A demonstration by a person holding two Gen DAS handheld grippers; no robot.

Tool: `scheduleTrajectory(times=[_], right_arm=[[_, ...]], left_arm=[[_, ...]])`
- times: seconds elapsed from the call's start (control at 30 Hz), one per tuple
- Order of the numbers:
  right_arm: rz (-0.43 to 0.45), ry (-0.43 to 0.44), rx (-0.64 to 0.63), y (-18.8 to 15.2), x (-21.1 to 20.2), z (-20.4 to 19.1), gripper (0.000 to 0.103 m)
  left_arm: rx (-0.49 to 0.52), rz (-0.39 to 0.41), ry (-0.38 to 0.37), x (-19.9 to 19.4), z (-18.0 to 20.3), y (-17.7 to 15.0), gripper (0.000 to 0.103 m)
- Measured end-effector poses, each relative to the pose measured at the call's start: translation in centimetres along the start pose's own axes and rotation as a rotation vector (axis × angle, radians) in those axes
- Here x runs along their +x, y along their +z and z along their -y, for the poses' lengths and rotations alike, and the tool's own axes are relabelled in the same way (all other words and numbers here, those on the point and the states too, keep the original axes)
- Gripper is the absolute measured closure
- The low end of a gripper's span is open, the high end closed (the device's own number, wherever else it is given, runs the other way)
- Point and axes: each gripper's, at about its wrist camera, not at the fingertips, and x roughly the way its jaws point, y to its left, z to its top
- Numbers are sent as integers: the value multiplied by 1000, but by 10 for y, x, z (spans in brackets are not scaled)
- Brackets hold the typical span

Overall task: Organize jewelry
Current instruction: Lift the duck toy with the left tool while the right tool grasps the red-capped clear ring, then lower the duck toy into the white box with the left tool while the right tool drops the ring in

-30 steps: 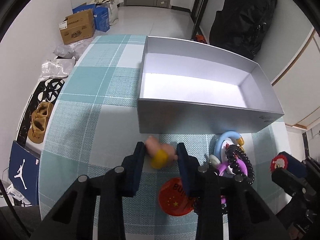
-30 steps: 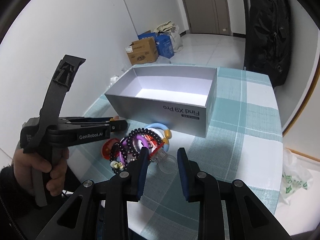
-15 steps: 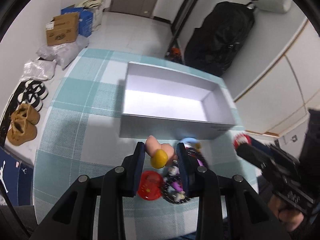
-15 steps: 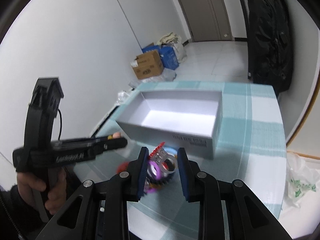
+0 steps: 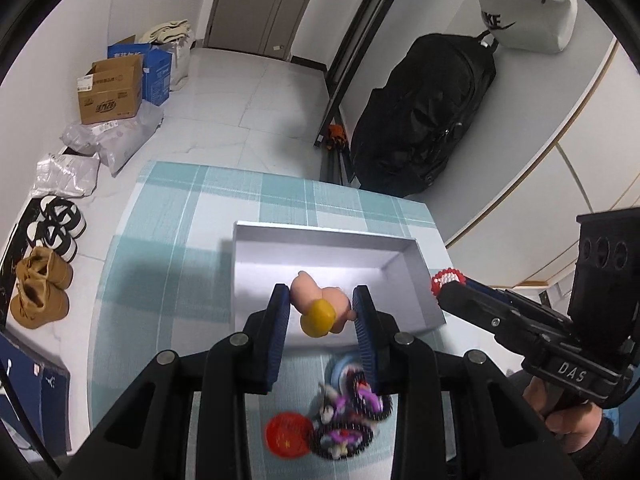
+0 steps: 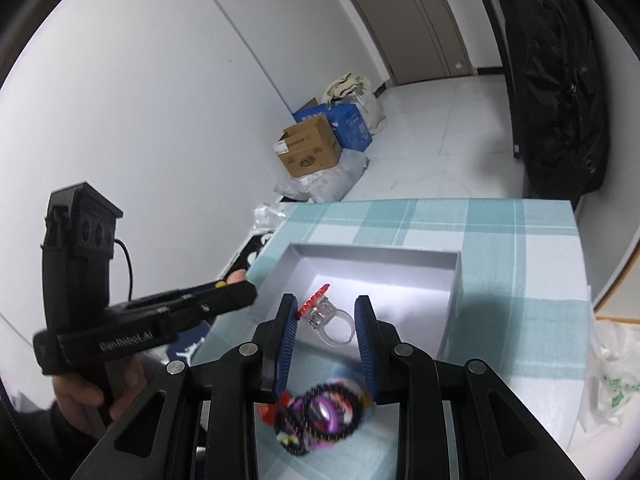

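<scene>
My left gripper point(image 5: 320, 312) is shut on a peach-coloured figurine with a yellow ring point(image 5: 320, 306), lifted over the near wall of the open grey box point(image 5: 404, 276). My right gripper point(image 6: 326, 320) is shut on a clear plastic ring with a red top point(image 6: 330, 320), raised above the same grey box point(image 6: 450, 312). Below both grippers a pile of jewelry point(image 5: 348, 420) lies on the checked cloth: black bead bracelets, purple pieces, a blue ring and a red round badge point(image 5: 288, 434). The same jewelry pile point(image 6: 320, 412) looks blurred in the right wrist view.
The teal checked table point(image 5: 168, 264) ends close behind the box. On the floor stand cardboard boxes point(image 5: 112, 92), plastic bags, shoes point(image 5: 40, 292) and a black backpack point(image 5: 424, 120) by the wall. A person's hand point(image 6: 88, 396) holds each gripper's handle.
Both grippers have risen from the table with their pieces and tilted up, so the box and jewelry pile now sit lower and smaller. The right gripper picked the clear ring up from the pile.
</scene>
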Motion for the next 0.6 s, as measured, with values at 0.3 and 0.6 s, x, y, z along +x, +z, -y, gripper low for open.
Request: scheduleTrajectory(times=[0.3, 0.6], right_arm=[[-35, 32, 86, 16, 33, 26, 75], [-63, 38, 144, 18, 52, 47, 75]], left_arm=[[25, -76, -42, 34, -3, 12, 76], [28, -101, -58, 51, -6, 15, 76]])
